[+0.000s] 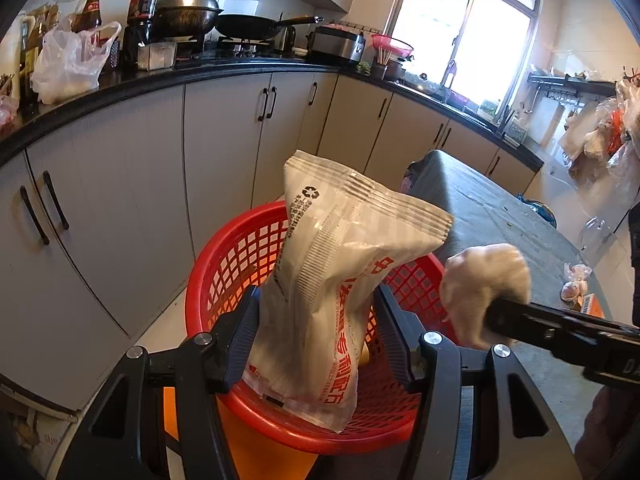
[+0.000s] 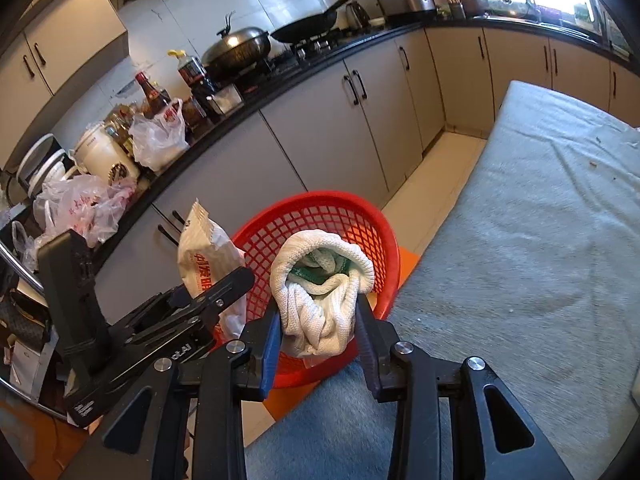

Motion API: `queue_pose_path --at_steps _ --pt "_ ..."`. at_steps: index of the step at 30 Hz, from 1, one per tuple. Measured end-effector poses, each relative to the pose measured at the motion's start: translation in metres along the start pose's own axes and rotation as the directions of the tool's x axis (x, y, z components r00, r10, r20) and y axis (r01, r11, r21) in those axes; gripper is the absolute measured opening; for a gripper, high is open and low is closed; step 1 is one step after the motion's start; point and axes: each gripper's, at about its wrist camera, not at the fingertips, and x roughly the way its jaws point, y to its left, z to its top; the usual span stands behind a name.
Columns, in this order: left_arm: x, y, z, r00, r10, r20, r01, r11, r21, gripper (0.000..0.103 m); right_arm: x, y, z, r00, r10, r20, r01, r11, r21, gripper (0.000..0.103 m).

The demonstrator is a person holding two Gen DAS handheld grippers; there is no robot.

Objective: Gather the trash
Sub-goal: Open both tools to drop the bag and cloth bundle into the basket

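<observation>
Both claws hold trash over the red basket.

The left claw [image 1: 318,340] is clamped on a white packet [image 1: 340,280] that stands up between its fingers, with the basket [image 1: 224,264] just beyond and below. The right claw [image 2: 318,344] grips a bunched white cloth [image 2: 320,292] above the basket's near rim, with the cloth-covered table [image 2: 540,220] to its right.

Daylight pours through the window [image 1: 468,32], blown out to white glare; cabinets [image 1: 224,140] left of it sit dimmer. Edges curve and darken with fisheye distortion.
</observation>
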Motion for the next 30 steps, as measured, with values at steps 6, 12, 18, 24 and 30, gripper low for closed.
queue_pose_path --at_steps 6,12,18,24,30 --pt "0.006 0.006 -0.001 1.0 0.002 -0.012 -0.002 1.0 -0.01 0.056 0.015 -0.002 0.003 1.0 -0.006 -0.021 0.006 1.0 0.002 0.04" --pt "0.009 0.008 0.002 1.0 -0.004 -0.019 0.003 1.0 -0.018 0.057 0.022 -0.003 0.004 0.999 -0.013 -0.032 0.013 1.0 0.002 0.049" --pt "0.003 0.007 0.002 1.0 -0.009 -0.012 0.008 1.0 -0.029 0.059 0.008 -0.007 0.005 1.0 -0.007 0.009 0.006 1.0 0.012 0.055" --pt "-0.007 -0.003 0.002 1.0 -0.013 0.003 0.013 1.0 -0.009 0.059 -0.017 -0.019 -0.002 0.999 0.004 0.049 -0.006 0.999 0.04 0.055" --pt "-0.019 -0.03 -0.001 0.999 -0.03 0.02 0.029 0.998 0.046 0.06 -0.046 -0.042 -0.015 0.996 -0.005 0.086 -0.002 0.996 0.087 0.055"
